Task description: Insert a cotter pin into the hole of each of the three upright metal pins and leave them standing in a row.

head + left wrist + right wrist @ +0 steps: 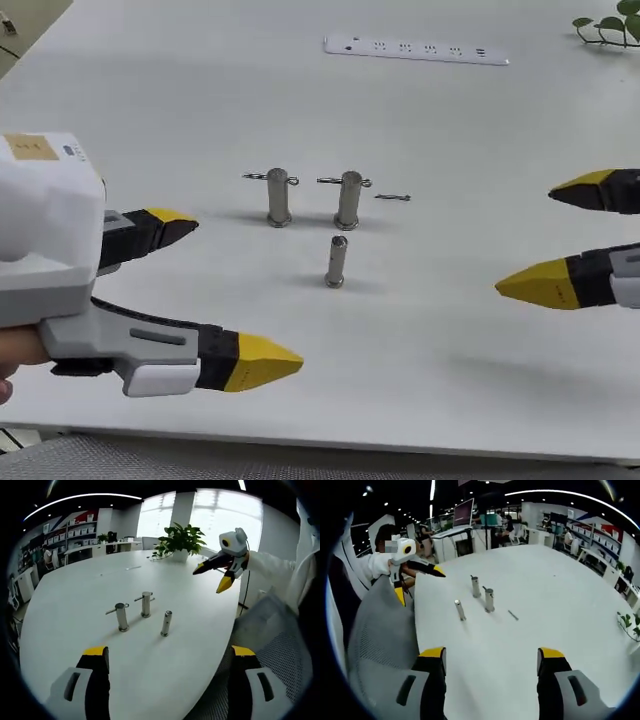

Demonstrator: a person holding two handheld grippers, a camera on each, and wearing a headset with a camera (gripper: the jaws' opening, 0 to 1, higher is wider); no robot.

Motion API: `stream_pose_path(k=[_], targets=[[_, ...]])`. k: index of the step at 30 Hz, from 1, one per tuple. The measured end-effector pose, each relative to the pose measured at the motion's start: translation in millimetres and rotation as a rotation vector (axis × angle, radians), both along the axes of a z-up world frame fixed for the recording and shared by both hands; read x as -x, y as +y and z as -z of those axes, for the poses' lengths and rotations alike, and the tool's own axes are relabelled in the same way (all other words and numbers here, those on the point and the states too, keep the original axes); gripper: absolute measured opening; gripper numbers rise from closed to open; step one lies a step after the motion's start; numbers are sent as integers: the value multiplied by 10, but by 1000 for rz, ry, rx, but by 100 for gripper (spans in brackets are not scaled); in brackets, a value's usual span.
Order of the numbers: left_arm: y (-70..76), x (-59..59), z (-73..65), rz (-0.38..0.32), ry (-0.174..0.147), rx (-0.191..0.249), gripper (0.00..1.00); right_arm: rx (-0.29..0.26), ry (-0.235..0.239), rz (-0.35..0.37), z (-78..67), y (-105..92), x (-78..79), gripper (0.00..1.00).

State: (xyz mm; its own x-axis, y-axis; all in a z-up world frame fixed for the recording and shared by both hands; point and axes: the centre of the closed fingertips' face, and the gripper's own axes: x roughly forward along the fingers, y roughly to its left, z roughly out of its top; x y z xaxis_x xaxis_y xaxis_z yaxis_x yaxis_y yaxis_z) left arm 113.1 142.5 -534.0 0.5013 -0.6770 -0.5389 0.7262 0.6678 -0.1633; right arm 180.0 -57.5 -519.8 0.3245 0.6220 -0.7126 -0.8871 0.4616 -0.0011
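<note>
You are holding the left gripper (pixel 240 292) and right gripper (pixel 527 240) with fingers (pixel 262 362) open; one cotter pin (pixel 393 197) is lying loose on the surface (pixel 200 100).

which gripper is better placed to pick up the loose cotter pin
Right, probably. The loose cotter pin lies right of the two fitted pins, on the side of the right gripper, whose jaws stand open. The left gripper would have to reach across the bare pin.
</note>
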Motion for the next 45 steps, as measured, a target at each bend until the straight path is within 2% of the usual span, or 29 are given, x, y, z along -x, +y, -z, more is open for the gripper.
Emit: stream_pose_path(k=[5,10,18,22,25,29,33,35,39,45], targets=[[62,48,-12,-19,-4,-6,99,56,1,-107,11,77,-188,65],[89,60,-20,-34,-9,-11,99,87,10,-163,57,182,-334,59],[140,66,-91,-75,-30,-1,99,156,22,-257,218,342,-559,47],[144,69,-102,-89,-26,17,99,182,23,-291,296,441,-636,41],[153,73,-83,-92,-24,3,99,207,22,-330,381,519,-664,35],[155,78,-80,-94,-23,-2,99,260,19,-375,499,574,-713,32],[160,65,-97,-105,-26,7,99,272,20,-395,561,660,-745,24],[105,78,-125,-109,-26,9,99,283,19,-403,606,689,-774,20],[64,91,-150,-109,-27,14,99,312,30,-419,703,701,-840,19],[-5,96,-189,-109,-27,25,99,340,42,-429,833,707,-988,12]])
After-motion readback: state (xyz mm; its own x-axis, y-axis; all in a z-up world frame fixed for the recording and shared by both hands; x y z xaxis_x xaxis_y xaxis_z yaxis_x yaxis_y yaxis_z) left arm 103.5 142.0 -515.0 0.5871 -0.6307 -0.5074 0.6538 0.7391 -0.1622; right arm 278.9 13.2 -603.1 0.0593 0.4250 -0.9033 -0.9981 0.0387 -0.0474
